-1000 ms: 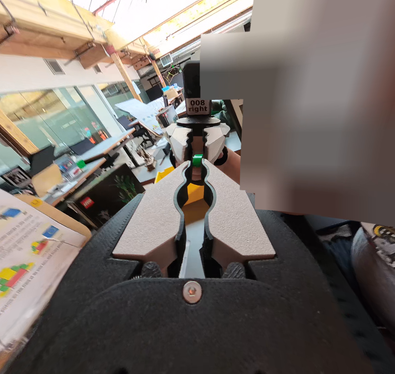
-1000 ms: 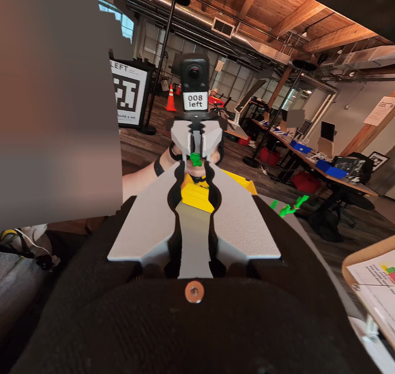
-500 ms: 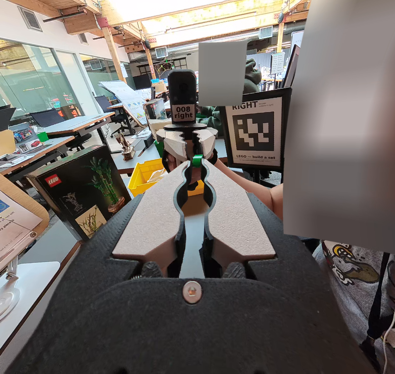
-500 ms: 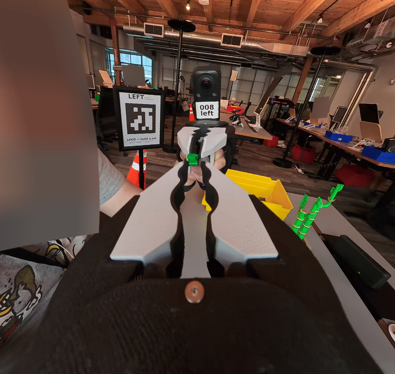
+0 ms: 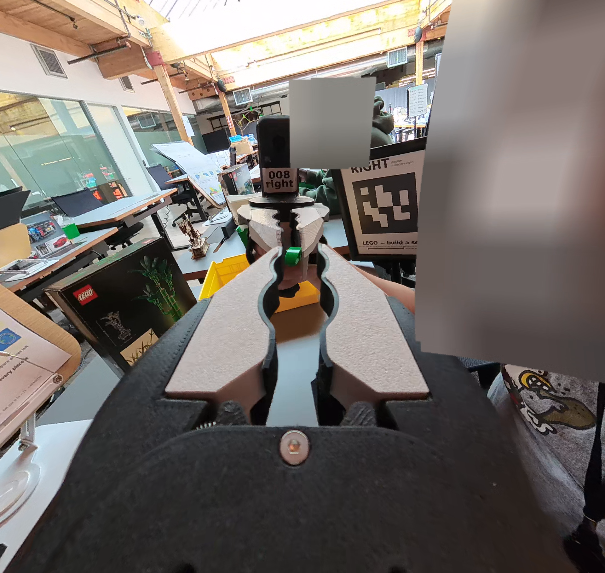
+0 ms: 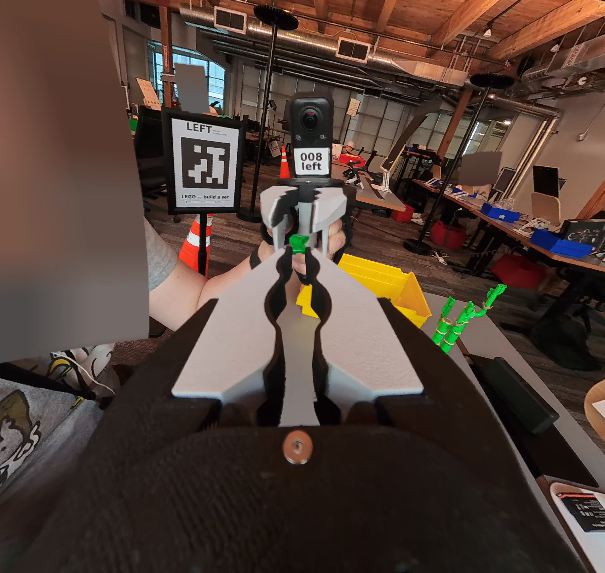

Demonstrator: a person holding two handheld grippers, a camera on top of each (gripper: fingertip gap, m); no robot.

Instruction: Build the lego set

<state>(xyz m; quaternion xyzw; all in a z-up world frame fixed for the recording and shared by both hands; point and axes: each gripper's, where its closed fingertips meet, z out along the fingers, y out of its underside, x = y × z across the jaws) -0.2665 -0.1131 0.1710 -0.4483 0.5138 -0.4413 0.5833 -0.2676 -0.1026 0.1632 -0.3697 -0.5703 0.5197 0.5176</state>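
A small green lego piece (image 6: pixel 298 244) is held up in the air between the two grippers, which face each other tip to tip. My right gripper (image 6: pixel 297 254) is shut on it. In the left wrist view the piece (image 5: pixel 292 256) sits at the tips of the right gripper (image 5: pixel 291 250). My left gripper (image 5: pixel 299 252) is open, its fingertips (image 5: pixel 322 252) standing apart on either side of the piece without pinching it. A partly built green bamboo model (image 6: pixel 458 321) stands on the grey table (image 6: pixel 497 338) to the right.
A yellow parts bin (image 6: pixel 386 282) sits on the table below the grippers. A black lego box (image 5: pixel 124 298) and an instruction booklet on a stand (image 5: pixel 19 370) are at the left. Framed marker signs (image 6: pixel 204 164) (image 5: pixel 386 203) stand behind. A black bar (image 6: pixel 510 390) lies by the model. Left and right tips are no more than a few centimetres apart.
My left gripper has opened and let go of the green piece. The right gripper keeps hold of it. Both grippers stay tip to tip at about the same height.
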